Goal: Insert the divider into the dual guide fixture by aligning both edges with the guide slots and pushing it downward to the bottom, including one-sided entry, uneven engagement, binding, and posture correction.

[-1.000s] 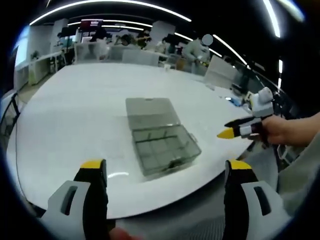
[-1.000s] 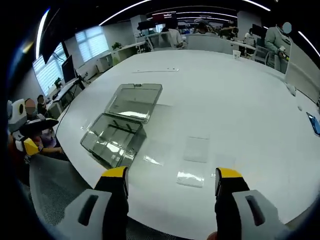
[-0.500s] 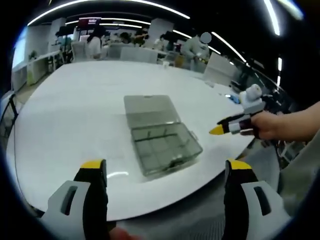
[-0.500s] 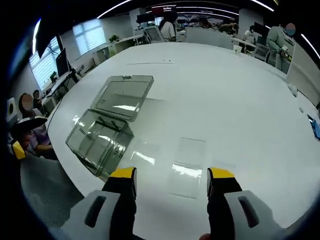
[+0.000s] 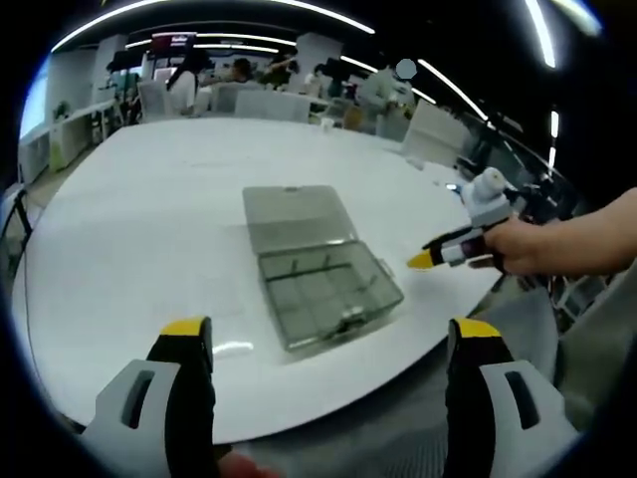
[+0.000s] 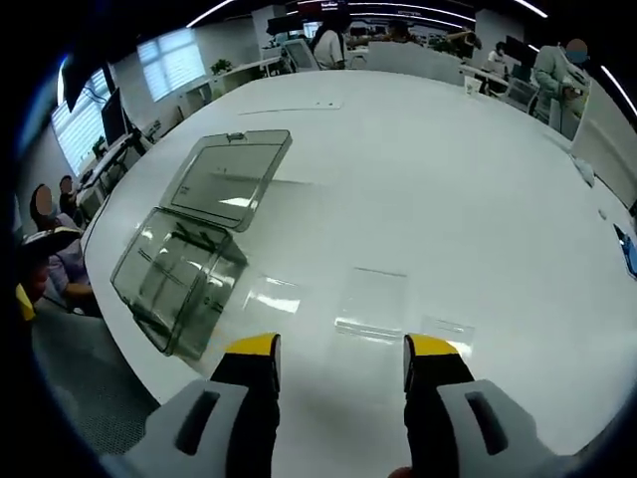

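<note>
The guide fixture is a clear grey compartment box (image 5: pixel 323 297) with its lid (image 5: pixel 295 213) folded flat open, lying on the white table. In the right gripper view the box (image 6: pixel 171 281) is at the left and its lid (image 6: pixel 230 177) lies beyond it. A clear flat divider (image 6: pixel 370 300) lies on the table just ahead of my right gripper (image 6: pixel 340 348), which is open with nothing between its fingers. My left gripper (image 5: pixel 330 333) is open and empty, back from the table's near edge. From the right, a hand holds the right gripper (image 5: pixel 450 255) near the box's right side.
A smaller clear piece (image 6: pixel 444 328) lies right of the divider. The round white table (image 5: pixel 149 209) stretches wide behind the box. Its near edge (image 5: pixel 328 408) runs under my left jaws. Office desks, chairs and several people stand in the background.
My right gripper has moved forward and lower toward the clear divider, and its jaws have narrowed slightly. In the left gripper view it has shifted left toward the box.
</note>
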Demonstrator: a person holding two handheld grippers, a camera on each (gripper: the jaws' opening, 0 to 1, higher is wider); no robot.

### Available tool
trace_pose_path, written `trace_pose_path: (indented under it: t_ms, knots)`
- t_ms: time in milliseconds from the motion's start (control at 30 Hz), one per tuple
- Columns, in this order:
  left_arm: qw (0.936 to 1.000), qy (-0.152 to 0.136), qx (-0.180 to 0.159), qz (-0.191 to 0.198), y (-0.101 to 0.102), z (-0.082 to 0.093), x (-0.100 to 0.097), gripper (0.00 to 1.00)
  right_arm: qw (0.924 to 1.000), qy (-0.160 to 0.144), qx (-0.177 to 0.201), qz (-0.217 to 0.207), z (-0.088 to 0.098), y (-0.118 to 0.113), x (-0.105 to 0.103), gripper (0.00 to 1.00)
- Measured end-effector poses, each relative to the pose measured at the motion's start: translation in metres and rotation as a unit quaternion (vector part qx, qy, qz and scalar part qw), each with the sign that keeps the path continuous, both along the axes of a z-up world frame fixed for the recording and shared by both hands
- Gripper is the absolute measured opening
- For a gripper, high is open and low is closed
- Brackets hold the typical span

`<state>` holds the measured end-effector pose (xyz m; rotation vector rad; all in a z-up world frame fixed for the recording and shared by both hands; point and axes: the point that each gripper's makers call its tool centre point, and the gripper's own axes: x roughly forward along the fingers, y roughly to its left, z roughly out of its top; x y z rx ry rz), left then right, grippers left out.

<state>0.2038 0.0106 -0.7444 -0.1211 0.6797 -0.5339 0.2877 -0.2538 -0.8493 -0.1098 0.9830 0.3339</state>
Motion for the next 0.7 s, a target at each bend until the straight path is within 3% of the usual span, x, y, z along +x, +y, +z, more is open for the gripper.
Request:
trace_pose_path:
  t_ms: [700]
  knots:
    - [1.0,0.007,0.001,0.001,0.0,-0.003,0.0,0.95,0.9997,0.02,-0.008,-0.015,-0.016,-0.007,0.009,0.42]
